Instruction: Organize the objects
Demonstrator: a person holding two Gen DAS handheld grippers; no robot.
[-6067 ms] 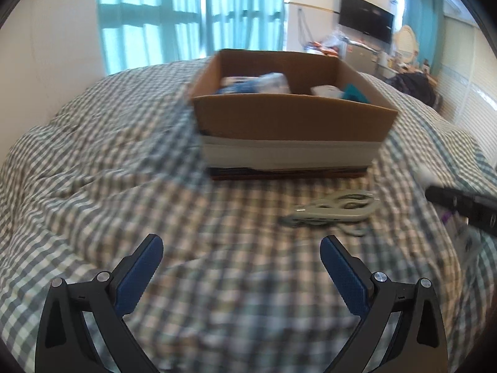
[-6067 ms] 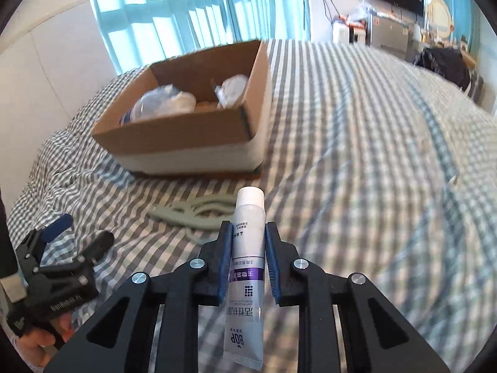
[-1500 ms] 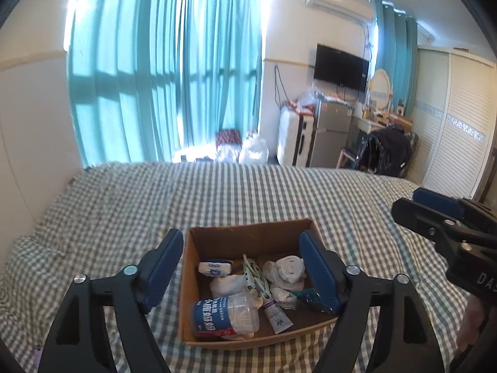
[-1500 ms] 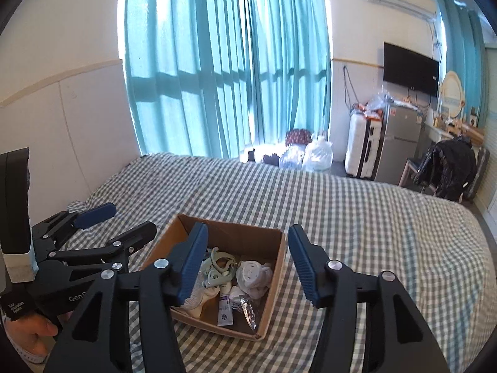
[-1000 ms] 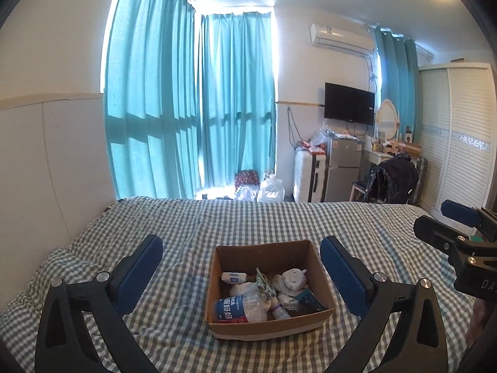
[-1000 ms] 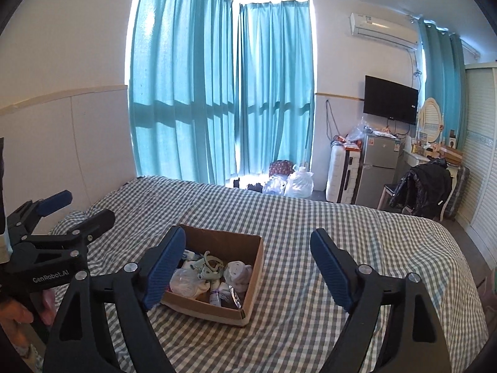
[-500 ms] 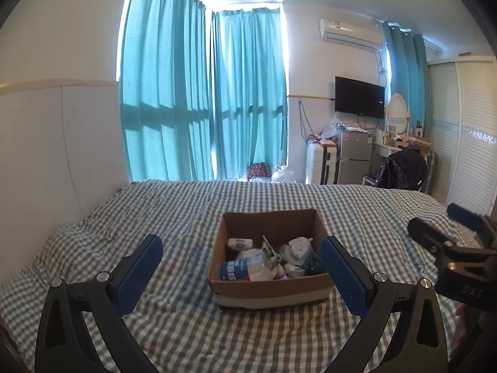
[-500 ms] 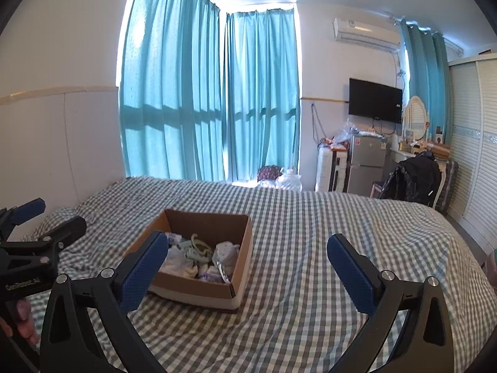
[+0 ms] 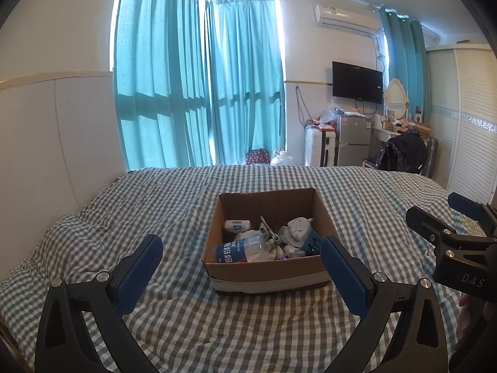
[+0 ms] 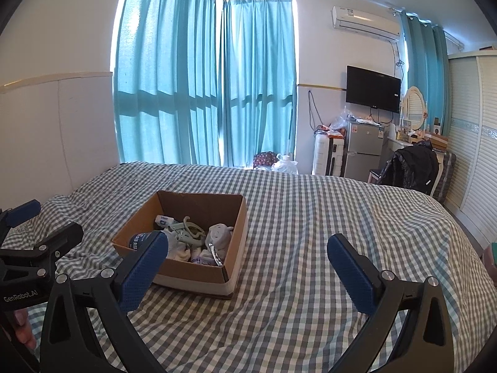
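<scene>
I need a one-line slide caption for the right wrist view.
Open right gripper above a checked bed, cardboard box of sorted items at left.

1. The cardboard box (image 9: 267, 267) stands on the bed (image 9: 174, 205), and serves as the landmark.
2. Inside the box lie a water bottle (image 9: 240, 250) at the near left, a tissue pack (image 9: 237, 224) behind it at the far left, a hanger (image 10: 188, 228) in the middle and rolled socks (image 9: 298, 228) to the right.
3. Behind the box, past the bed's far edge, hang the curtains (image 9: 198, 93).
4. Behind the box and to its right stand a suitcase (image 9: 320, 147) and a fridge (image 9: 354, 140), with a television (image 9: 357, 82) on the wall above them.
5. Further right of the box stands a wardrobe (image 9: 466, 130).
</scene>
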